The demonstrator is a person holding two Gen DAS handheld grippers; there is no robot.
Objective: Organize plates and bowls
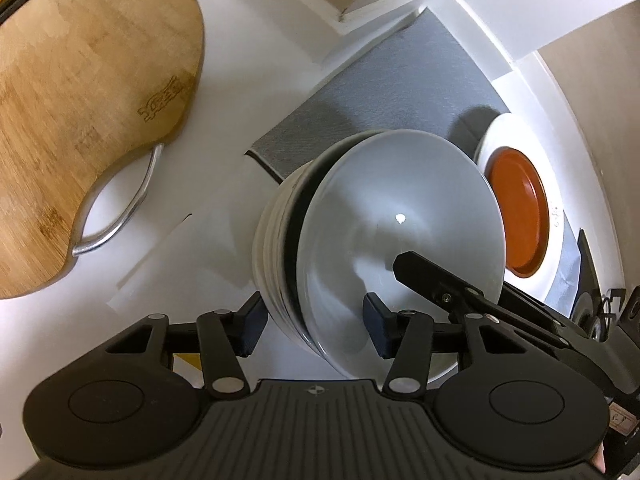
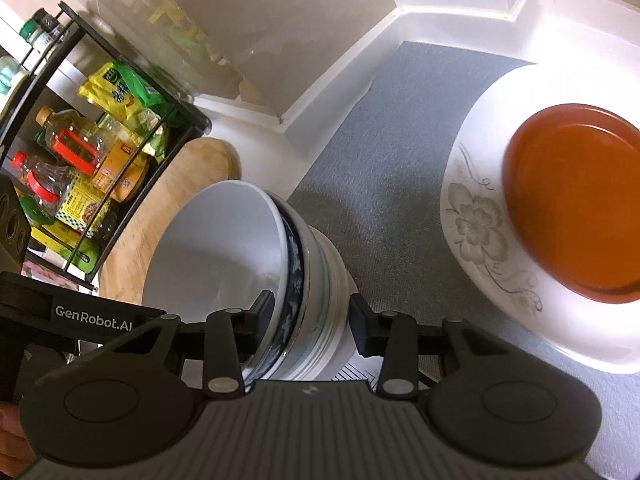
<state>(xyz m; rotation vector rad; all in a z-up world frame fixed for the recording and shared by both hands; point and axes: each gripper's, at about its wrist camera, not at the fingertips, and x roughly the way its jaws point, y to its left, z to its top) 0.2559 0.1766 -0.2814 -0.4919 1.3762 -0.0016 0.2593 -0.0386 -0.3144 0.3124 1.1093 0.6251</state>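
Note:
A stack of nested white bowls (image 1: 400, 220) stands by the grey mat (image 1: 380, 92). My left gripper (image 1: 314, 326) is open with its jaws astride the near rim of the stack, one finger outside, one inside. The stack also shows in the right wrist view (image 2: 240, 248), with a blue-patterned bowl under the top one. My right gripper (image 2: 310, 322) is open, its jaws astride the opposite rim. An orange plate (image 2: 576, 204) lies on a white flowered plate (image 2: 472, 216) on the mat to the right. Both also show in the left wrist view: the orange plate (image 1: 518, 212) on the white one (image 1: 556, 216).
A wooden cutting board (image 1: 80, 112) with a metal handle lies left on the white counter (image 1: 240, 80). A black wire rack (image 2: 80, 152) with bottles and packets stands at the left in the right wrist view. White wall corners close the back.

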